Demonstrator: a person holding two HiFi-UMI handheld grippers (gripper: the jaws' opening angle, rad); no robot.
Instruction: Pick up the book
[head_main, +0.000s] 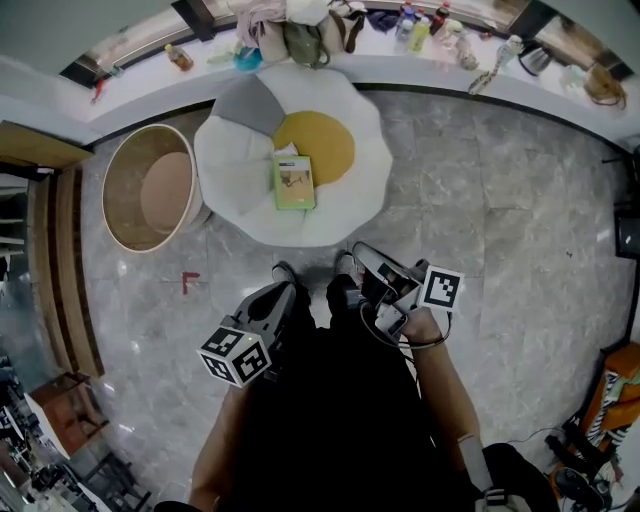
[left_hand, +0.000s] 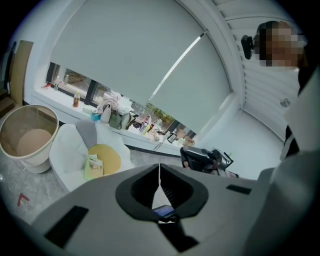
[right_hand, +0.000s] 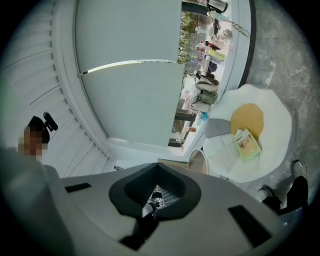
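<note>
Thin green book (head_main: 294, 183) lies flat on white petal-shaped floor cushion (head_main: 232, 200) at 12 o'clock. Left gripper (left_hand: 159, 169), right gripper (right_hand: 156, 167): jaws together, empty, well short. Open one first, come in low at book's edge.

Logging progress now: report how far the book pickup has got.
Done: nothing yet; the book lies flat on the white cushion. In hand: nothing; the left tool and right tool are both shut and empty, held near the person's body, short of the cushion. Left: reach in, open a tool, grip the book and lift it.
</note>
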